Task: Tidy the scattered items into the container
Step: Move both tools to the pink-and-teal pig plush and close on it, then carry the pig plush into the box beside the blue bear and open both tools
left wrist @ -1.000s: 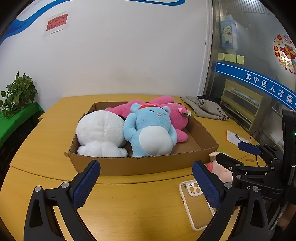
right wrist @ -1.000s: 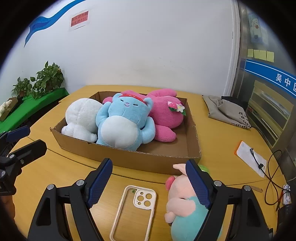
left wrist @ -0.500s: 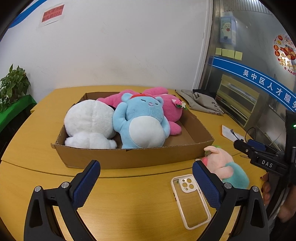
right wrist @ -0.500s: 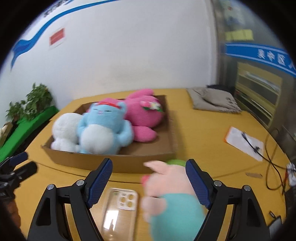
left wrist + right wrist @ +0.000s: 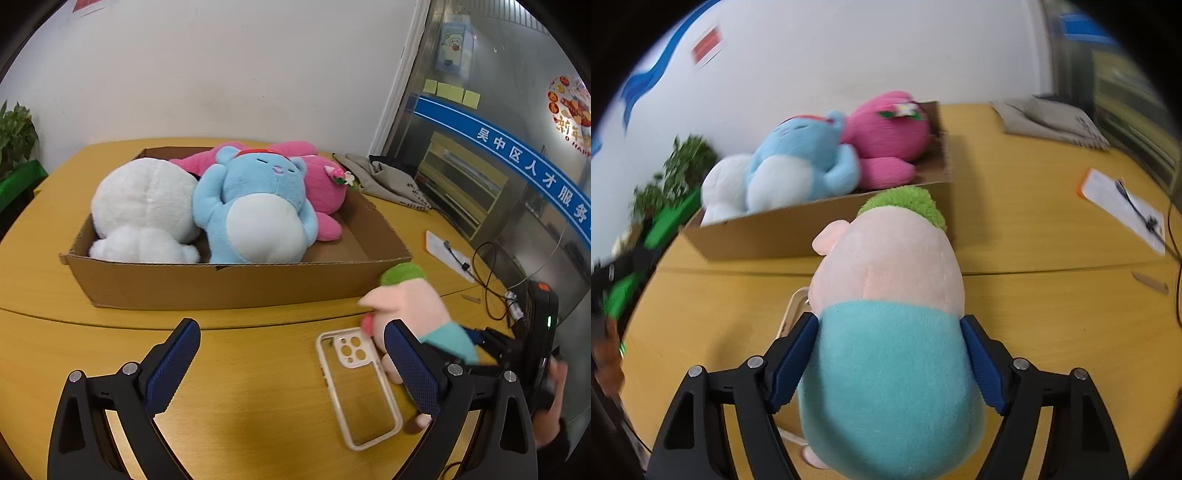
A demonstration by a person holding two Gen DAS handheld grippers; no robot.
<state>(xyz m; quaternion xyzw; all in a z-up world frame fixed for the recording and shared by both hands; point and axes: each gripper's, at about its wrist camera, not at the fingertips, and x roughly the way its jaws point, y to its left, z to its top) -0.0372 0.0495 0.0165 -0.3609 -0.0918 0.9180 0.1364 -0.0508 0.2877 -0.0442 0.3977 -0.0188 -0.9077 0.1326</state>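
A pink plush doll in a teal outfit with a green cap (image 5: 886, 295) sits between the pads of my right gripper (image 5: 888, 360), which is shut on its teal body and holds it off the table. It also shows in the left wrist view (image 5: 417, 310), beside a clear phone case (image 5: 360, 384) on the table. The cardboard box (image 5: 221, 284) holds a white plush (image 5: 144, 206), a blue plush (image 5: 258, 218) and a pink plush (image 5: 321, 184). My left gripper (image 5: 291, 365) is open and empty, in front of the box.
A grey cloth bag (image 5: 388, 177) lies behind the box on the right. A paper sheet with a black cable (image 5: 450, 254) lies at the right of the wooden table (image 5: 240, 387). A green plant (image 5: 14, 136) stands at the far left.
My right gripper has closed on the pink doll and lifted it from the table toward the box. The left gripper has shifted slightly; it stays open.
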